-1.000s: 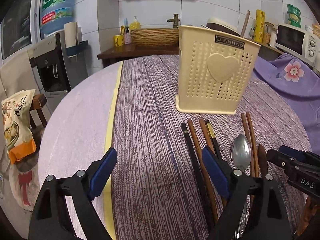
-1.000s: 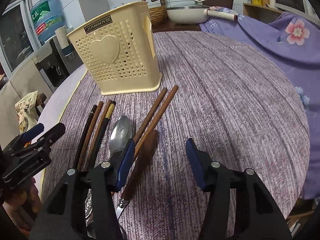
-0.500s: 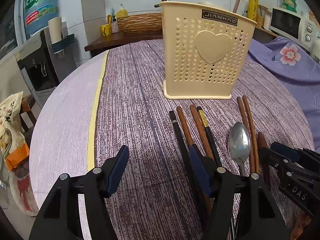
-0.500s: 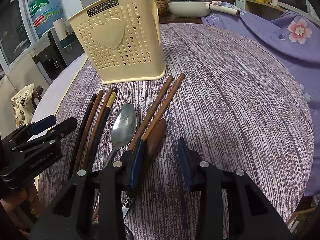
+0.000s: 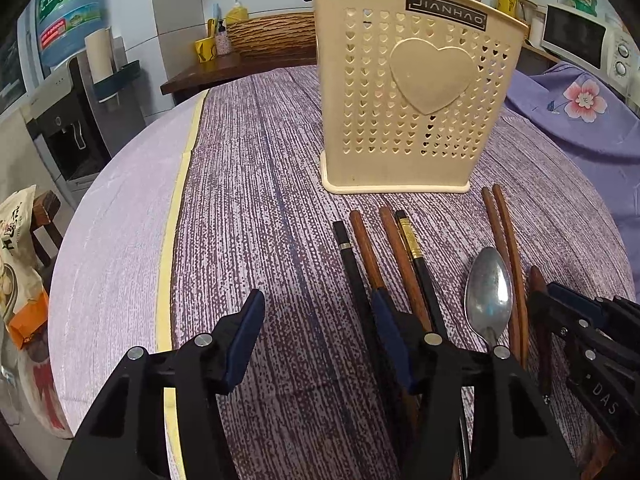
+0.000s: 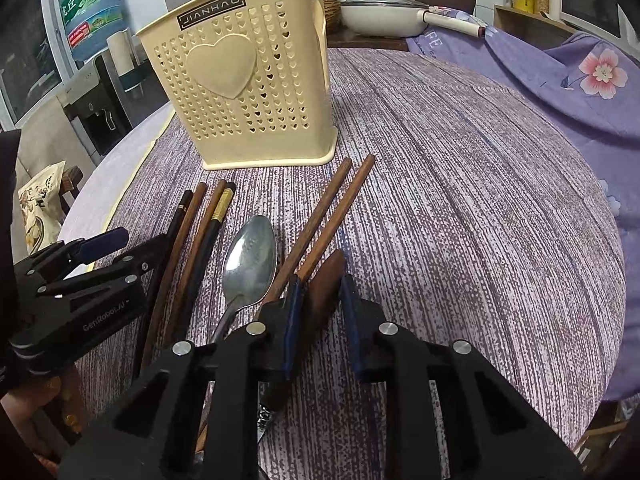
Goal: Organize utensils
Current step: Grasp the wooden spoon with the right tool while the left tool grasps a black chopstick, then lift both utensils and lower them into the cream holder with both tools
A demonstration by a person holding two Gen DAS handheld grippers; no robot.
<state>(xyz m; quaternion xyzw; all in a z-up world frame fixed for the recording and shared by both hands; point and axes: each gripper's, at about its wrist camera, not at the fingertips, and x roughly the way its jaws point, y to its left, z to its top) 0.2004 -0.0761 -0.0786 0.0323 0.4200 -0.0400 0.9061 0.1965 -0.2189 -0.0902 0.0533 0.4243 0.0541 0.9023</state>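
A cream heart-pattern utensil holder (image 5: pixel 400 120) (image 6: pixel 248 92) stands upright on the purple mat. In front of it lie four black and brown chopsticks (image 5: pixel 384 248) (image 6: pixel 200 224), a metal spoon (image 5: pixel 488 296) (image 6: pixel 250 256), two more brown chopsticks (image 5: pixel 504 232) (image 6: pixel 332 204) and a wooden-handled utensil (image 5: pixel 538 280) (image 6: pixel 326 292). My left gripper (image 5: pixel 320 332) (image 6: pixel 136 240) hovers low at the left of the row, its jaws closing, the black chopstick just inside its right finger and untouched. My right gripper (image 6: pixel 320 316) (image 5: pixel 560 308) has its jaws closing around the wooden handle, with thin gaps showing.
A round table carries the mat, with a yellow tape strip (image 5: pixel 176 208) along its left side. A purple flowered cloth (image 6: pixel 580 80) covers the right. Behind are a water dispenser (image 5: pixel 68 80), a basket (image 5: pixel 272 32), a pan (image 6: pixel 380 16) and a microwave (image 5: pixel 580 40).
My left gripper came lower and nearer the chopsticks while its jaws narrowed. The right gripper's jaws narrowed a lot around the wooden handle, barely shifting place.
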